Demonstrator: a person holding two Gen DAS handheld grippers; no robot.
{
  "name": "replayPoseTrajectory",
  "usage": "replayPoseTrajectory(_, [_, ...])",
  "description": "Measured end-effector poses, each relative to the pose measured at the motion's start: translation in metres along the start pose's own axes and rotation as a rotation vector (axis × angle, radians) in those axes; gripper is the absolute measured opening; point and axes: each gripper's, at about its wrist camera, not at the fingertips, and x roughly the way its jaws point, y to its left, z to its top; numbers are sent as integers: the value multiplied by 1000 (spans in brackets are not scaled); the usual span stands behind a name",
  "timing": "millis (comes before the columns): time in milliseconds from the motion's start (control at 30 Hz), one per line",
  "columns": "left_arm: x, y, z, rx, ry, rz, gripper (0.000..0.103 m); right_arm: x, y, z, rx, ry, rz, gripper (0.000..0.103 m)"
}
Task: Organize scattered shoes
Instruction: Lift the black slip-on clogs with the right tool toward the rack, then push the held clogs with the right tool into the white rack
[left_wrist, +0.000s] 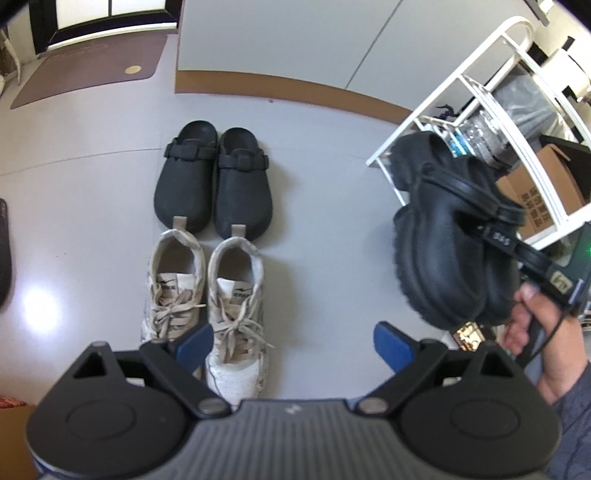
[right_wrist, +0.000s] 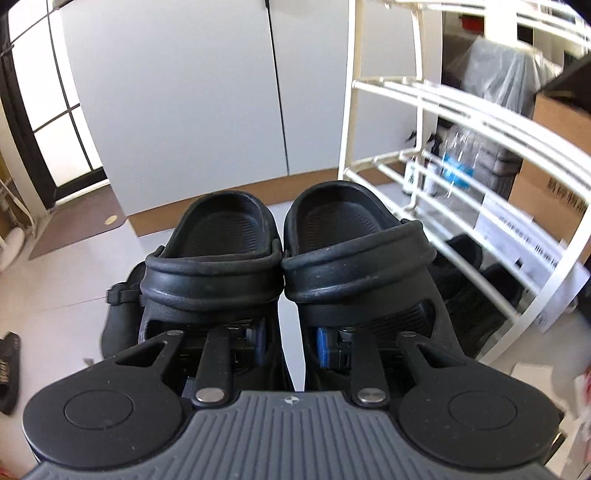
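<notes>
- Progress looks decent: black clogs (left_wrist: 212, 181) and white sneakers (left_wrist: 207, 295) already paired on the floor (left_wrist: 92, 166).
- Right tool (right_wrist: 290, 341) clenched on black slipper pair (right_wrist: 284, 258), lifted near the white rack (right_wrist: 461, 155); left tool (left_wrist: 291, 345) released, empty.
- Left, I'd guess: shelve those.

Left gripper (left_wrist: 293, 345): fingers (left_wrist: 194, 345) spread wide, nothing between them, pointing steeply down at the floor. Right gripper (right_wrist: 291, 341): tilted downward, blue-padded fingers (right_wrist: 324, 347) drawn close together, each inside one of two black clogs (right_wrist: 280, 258), clamping their adjoining walls. The pair hangs clear of the floor. Right hand (left_wrist: 535, 325) wraps the handle; a dark sleeve covers the wrist.
</notes>
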Motion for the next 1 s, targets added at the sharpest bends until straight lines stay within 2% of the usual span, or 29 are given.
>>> replayPoseTrajectory(333, [18,-5,-1,33,37,36,95,25,-32,8,109,-25,-84,28])
replayPoseTrajectory(733, [31,-13,-1,52,76,51,95,54,-67,38,234,-74,-144,28])
replayPoseTrajectory(1000, [43,-6,-1,44,107,74,95,78,-115,62,323,-97,-235,28])
